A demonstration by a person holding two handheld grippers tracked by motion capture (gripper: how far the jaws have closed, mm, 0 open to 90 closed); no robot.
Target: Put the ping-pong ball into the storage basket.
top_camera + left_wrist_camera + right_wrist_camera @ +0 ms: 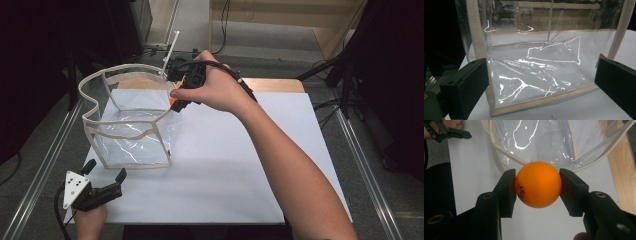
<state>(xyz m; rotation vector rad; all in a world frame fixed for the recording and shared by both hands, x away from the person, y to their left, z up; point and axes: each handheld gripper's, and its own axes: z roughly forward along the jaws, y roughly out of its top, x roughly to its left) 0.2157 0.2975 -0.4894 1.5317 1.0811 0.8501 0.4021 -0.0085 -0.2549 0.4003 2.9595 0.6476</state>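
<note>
An orange ball point(538, 184) with dark print sits clamped between the two black jaws of my right gripper point(537, 187). In the high view that right gripper point(176, 104) hangs at the near right rim of a clear plastic bag point(131, 120) with cream trim, and a sliver of the orange ball point(172, 101) peeks out under the hand. The bag point(536, 67) stands open-topped on the white table and looks empty. My left gripper point(105, 172) rests at the table's front left, jaws spread wide, pointing at the bag's near wall without touching it.
A white tabletop point(240, 165) carries the bag, with wood point(275, 84) showing at its far edge. Metal rails point(362, 165) run along both sides. A white rod point(170, 52) and black cables lie behind the bag. Dark equipment stands at the left and right.
</note>
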